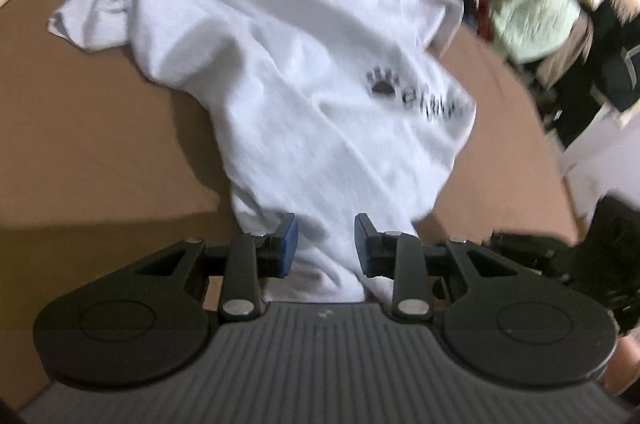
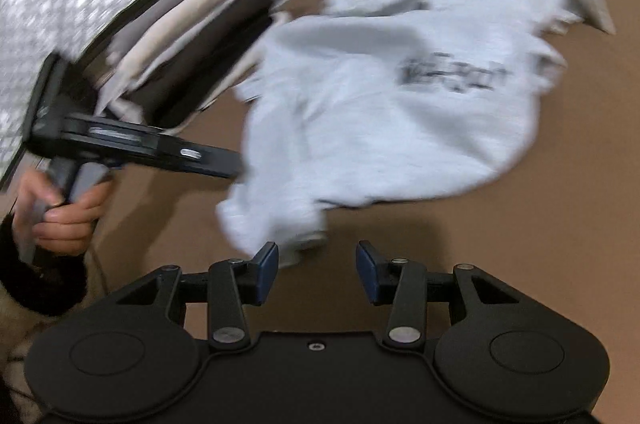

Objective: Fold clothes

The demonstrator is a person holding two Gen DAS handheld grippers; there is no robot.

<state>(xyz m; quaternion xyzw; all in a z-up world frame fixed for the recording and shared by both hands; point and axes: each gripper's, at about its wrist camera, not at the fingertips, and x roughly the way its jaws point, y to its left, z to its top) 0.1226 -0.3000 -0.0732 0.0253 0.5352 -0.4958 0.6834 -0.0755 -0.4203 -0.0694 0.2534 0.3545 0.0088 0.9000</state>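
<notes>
Left wrist view: white T-shirt [image 1: 304,96] rumpled, unfolded, mid-frame on brown counter [image 1: 100,128]. Left claw [image 1: 326,244] apart, straddling its hem; right claw [image 2: 317,272] apart, empty. Judged: gripping edges to spread it.

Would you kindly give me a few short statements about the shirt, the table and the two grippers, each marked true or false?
1. The T-shirt is light grey with a dark print on it. True.
2. The shirt is already folded into a neat square. False: it lies rumpled and spread on the brown table.
3. The right gripper is clamped on the shirt. False: its jaws stand open over the table, beside the shirt's near edge.
4. The left gripper has its jaws open, with shirt fabric lying between them. True.
5. A hand holds the left gripper's handle in the right wrist view. True.
</notes>
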